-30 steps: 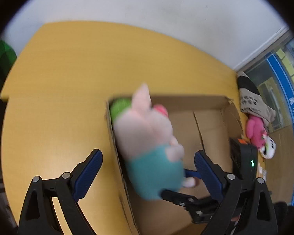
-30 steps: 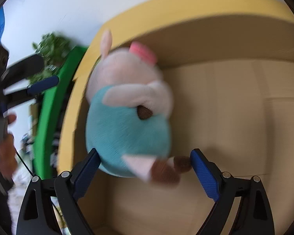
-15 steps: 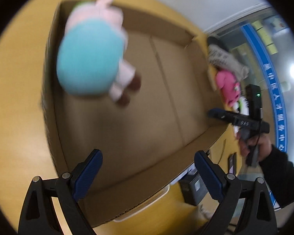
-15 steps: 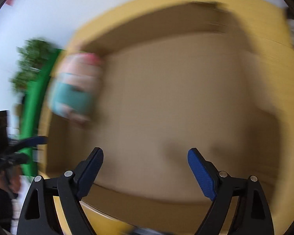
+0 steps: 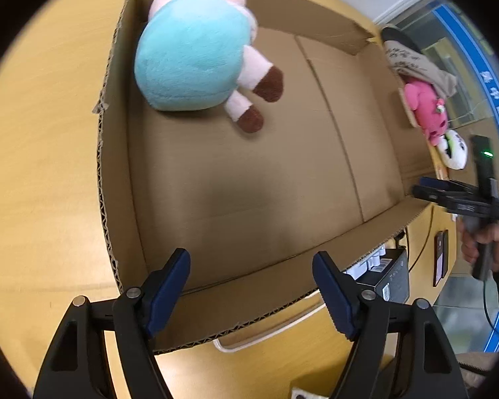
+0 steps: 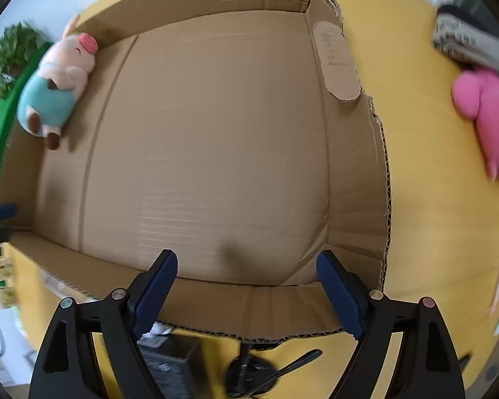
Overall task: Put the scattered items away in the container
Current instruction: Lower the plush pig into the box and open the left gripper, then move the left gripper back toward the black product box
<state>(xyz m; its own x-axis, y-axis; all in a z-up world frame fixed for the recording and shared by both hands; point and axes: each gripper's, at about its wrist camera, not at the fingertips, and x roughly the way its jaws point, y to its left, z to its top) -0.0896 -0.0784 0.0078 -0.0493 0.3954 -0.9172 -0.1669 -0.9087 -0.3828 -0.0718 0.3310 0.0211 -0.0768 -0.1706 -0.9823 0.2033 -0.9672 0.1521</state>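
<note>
A: How are the two grippers seen?

B: The left gripper is held wide apart with nothing between its blue-padded fingers, above the near wall of the shallow open brown cardboard box. The right gripper is likewise spread and empty, above the same near wall. From the left wrist view, the right gripper is also seen gripped in a hand just beyond the box's right wall.

A: Where is the soft pink pig toy in the turquoise outfit found?

B: The pig toy is seen lying on the box floor in the far left corner, its brown-tipped feet pointed towards the near right. In the right wrist view it is shown against the left wall, snout towards the far wall.

A: What is left outside the box?

B: A bright pink plush toy is seen on the yellow wooden bench to the right of the box, well apart from it. Just nearer than it, a small white round toy with black markings is visible, and beyond it a beige printed fabric item. A black box is seen just below the bench's near edge.
</note>
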